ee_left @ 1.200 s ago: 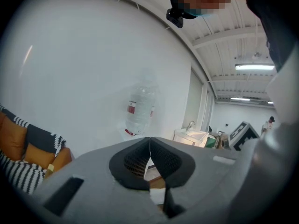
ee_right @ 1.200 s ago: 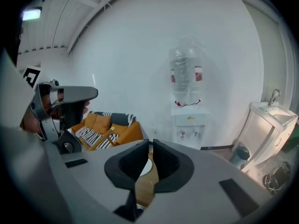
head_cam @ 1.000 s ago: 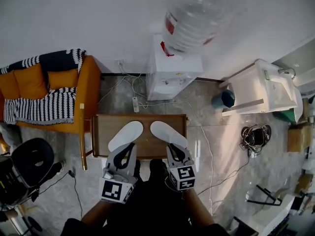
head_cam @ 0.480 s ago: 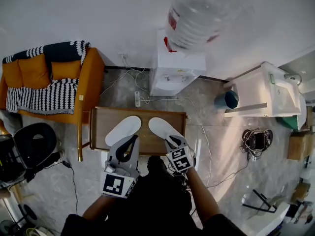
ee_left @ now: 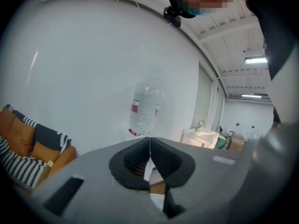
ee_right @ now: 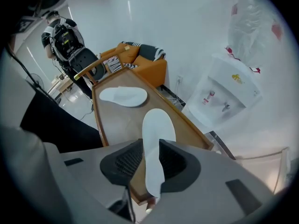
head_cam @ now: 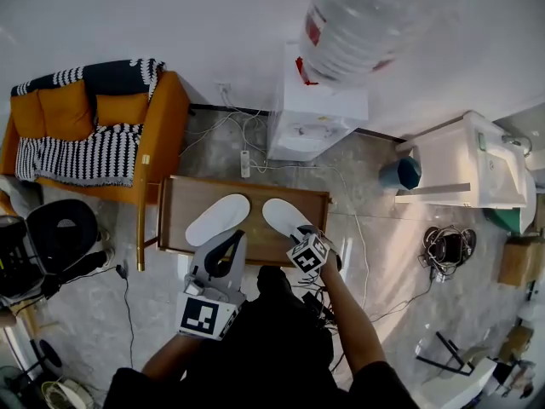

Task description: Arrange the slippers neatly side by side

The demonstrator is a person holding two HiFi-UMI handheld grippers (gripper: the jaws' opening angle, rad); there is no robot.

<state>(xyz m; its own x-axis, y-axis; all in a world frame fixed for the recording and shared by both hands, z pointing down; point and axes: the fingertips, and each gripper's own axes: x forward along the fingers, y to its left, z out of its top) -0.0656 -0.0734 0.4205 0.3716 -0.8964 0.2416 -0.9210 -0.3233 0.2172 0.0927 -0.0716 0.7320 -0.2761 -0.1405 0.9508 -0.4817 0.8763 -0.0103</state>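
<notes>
White slippers lie on a brown wooden table (head_cam: 179,211) in the head view. The left slipper (head_cam: 218,219) slants toward 1 o'clock and the right slipper (head_cam: 285,216) toward 11 o'clock, so their far ends lean together instead of running parallel. The right gripper (head_cam: 301,233) meets the right slipper's near end, at its 5 o'clock. The left gripper (head_cam: 237,241) hangs over the table's near edge.

The left gripper view shows its jaws clenched together on nothing. They are raised toward the wall and the water bottle (ee_left: 144,107), probably parked clear of the work.

In the right gripper view, the jaws clamp the right slipper's (ee_right: 158,122) near end, apparently its heel. Holding it by that end suits swinging it straight. The left slipper (ee_right: 124,96) rests at 11 o'clock, well apart on the table.
</notes>
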